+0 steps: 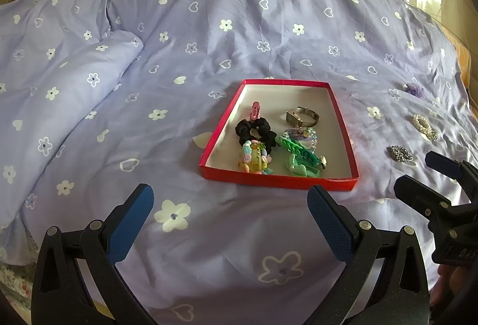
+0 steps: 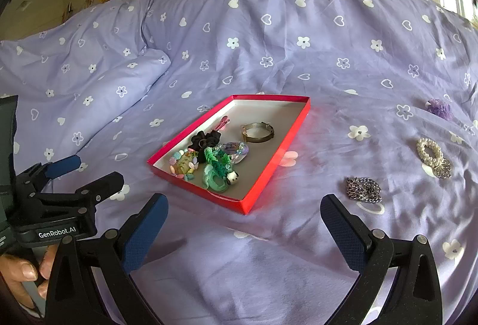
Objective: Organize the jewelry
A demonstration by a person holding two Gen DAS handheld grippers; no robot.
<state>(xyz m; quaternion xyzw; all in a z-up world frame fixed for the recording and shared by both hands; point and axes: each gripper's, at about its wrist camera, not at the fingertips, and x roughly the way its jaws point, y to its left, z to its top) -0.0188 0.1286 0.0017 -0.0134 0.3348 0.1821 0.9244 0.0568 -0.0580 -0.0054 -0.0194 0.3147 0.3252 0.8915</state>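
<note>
Both the left hand-held gripper and the right hand-held gripper are held wide open, empty, above the lilac flowered bedspread. Scrunchies, clips and a watch are gathered in the shallow red cardboard tray; a silver chain bracelet, a pearl bracelet and a purple scrunchie are left on the bedspread to its right.

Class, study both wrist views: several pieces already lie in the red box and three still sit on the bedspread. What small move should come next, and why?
Probably move the right tool, open and empty, toward the silver chain. It lies on the bedspread outside the red box and closest to that tool; the pearl bracelet and purple flower piece lie farther off.
</note>
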